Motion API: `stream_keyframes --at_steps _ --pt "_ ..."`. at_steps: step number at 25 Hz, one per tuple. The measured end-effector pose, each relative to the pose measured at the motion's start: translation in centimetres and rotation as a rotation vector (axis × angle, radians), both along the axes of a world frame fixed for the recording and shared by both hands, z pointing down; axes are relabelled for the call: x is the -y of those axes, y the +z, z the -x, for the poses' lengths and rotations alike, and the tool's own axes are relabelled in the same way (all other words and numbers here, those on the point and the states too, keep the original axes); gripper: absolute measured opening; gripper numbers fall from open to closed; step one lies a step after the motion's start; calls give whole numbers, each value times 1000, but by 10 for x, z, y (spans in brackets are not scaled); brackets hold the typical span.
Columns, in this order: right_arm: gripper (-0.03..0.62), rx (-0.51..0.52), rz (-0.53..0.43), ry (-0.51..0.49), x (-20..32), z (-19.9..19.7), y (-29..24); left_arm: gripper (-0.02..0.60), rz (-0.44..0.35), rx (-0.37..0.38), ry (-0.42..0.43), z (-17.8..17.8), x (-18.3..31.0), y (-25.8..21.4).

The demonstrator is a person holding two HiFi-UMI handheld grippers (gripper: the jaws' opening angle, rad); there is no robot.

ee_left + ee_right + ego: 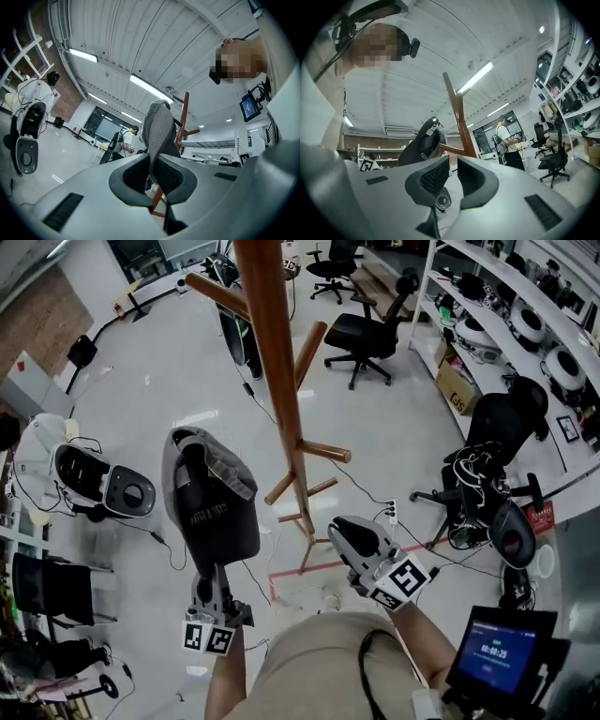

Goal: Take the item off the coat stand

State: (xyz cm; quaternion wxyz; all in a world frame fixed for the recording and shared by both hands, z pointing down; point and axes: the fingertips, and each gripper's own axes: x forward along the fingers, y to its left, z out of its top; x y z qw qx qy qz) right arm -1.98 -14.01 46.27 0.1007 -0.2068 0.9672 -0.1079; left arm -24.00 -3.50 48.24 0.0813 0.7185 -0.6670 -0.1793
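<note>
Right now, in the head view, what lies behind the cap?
White floor and a black cable show around the cap; the patch directly behind it is covered.

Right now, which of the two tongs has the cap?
The left tongs: they are shut on the grey cap, held clear of the coat stand. The right tongs stand slightly apart with nothing between them.

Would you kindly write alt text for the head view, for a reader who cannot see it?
The left hand-held gripper holds a grey cap by its edge, clear of the wooden coat stand. The right hand-held gripper is empty, jaws slightly apart, near the stand's base, above a pale floor with office chairs.
</note>
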Motion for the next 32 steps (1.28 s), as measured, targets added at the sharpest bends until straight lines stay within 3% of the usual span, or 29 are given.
stream_keyframes --at_steps 3,13,32 --pt "75 -17 13 -47 -1 -7 6 32 7 -10 -41 -9 -7 4" --pt "78 -8 -6 -178 -26 2 8 32 31 -39 -98 -8 -27 19" --pt "78 -55 20 -161 -21 8 28 32 83 -12 -133 -7 -38 36"
